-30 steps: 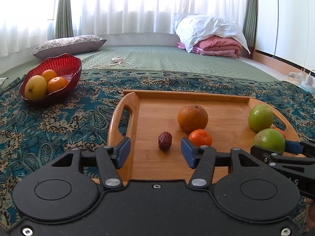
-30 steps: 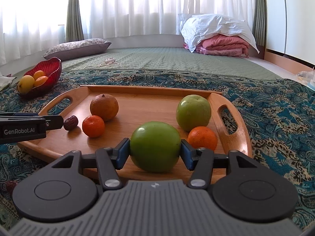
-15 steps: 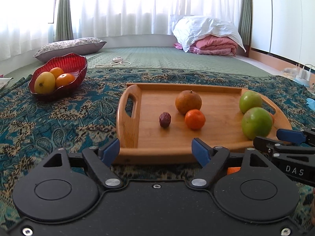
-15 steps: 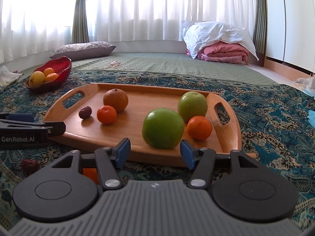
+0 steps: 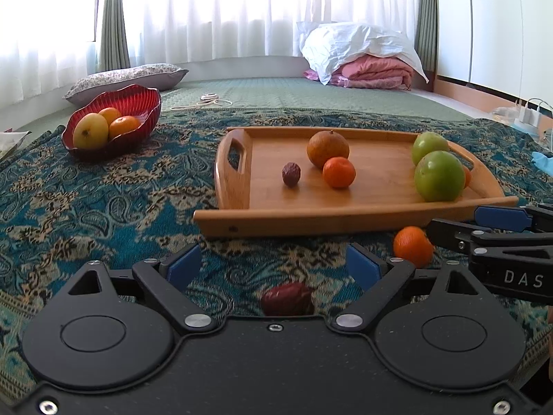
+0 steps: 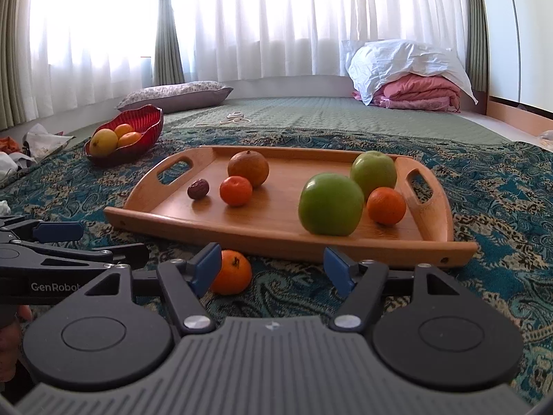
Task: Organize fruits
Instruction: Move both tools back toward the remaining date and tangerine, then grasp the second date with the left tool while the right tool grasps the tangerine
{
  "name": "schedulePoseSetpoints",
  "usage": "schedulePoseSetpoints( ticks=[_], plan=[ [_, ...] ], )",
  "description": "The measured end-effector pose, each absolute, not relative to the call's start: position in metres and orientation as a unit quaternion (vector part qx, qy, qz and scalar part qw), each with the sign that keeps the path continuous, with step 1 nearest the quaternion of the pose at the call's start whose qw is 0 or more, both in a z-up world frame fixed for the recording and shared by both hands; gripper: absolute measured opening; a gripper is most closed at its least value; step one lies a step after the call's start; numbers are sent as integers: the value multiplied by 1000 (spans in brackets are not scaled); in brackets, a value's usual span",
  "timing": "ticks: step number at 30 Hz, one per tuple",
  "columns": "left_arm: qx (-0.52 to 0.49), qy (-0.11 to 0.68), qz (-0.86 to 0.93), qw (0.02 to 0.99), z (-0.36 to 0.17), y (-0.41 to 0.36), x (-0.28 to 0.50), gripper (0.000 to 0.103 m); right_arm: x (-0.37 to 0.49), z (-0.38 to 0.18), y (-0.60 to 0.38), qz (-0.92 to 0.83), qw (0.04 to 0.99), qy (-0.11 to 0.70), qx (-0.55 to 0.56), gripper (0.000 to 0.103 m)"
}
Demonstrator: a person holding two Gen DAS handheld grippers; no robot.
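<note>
two green apples (image 6: 330,204), three tray oranges (image 6: 236,191)

A wooden tray (image 6: 428,238) sits on a patterned cloth (image 6: 501,190), holding a date (image 6: 198,189) at left, a mandarin (image 6: 236,191) before a larger orange (image 6: 248,167), and two apples (image 6: 330,204) beside another mandarin (image 6: 386,205) at right. Near the tray's front edge, a loose mandarin (image 6: 232,272) lies on the cloth. A fruit bowl (image 6: 145,128) stands far left.
</note>
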State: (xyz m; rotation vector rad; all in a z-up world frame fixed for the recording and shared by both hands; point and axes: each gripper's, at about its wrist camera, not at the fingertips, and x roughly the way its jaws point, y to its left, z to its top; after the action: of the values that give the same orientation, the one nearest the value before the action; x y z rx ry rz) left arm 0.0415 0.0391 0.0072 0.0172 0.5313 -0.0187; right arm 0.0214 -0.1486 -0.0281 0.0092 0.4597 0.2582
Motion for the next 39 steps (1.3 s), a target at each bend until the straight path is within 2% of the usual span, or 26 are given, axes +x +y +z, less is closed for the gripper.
schedulePoseSetpoints(
  ticks=[9,14,17,19,24,26,29,32,37,39],
  plan=[
    [-5,271,-2,963,1,44,33,90,18,-36,-142,141,961,238,-3,82],
    [-15,275,-5,961,-2,48,30,86,18,-38,-140,143,960,240,-5,82],
    [-17,277,-7,961,-2,48,29,79,18,-39,-136,144,960,238,-12,82],
    [-22,282,-13,959,-3,49,30,67,17,-38,-133,147,960,236,-18,82],
    [-24,288,-16,957,-3,45,27,47,17,-37,-125,151,960,233,-27,82],
    [-25,287,-18,957,-3,45,25,43,19,-38,-124,152,960,235,-23,82],
    [-32,287,-22,957,-2,45,24,29,20,-38,-122,155,958,240,-18,79],
    [-40,288,-22,957,0,46,24,28,21,-38,-118,157,957,244,-17,73],
    [-51,285,-22,957,3,48,25,28,22,-38,-114,145,959,244,-18,56],
    [-50,282,-21,958,5,48,26,28,25,-38,-115,137,959,249,-17,53]
  ],
)
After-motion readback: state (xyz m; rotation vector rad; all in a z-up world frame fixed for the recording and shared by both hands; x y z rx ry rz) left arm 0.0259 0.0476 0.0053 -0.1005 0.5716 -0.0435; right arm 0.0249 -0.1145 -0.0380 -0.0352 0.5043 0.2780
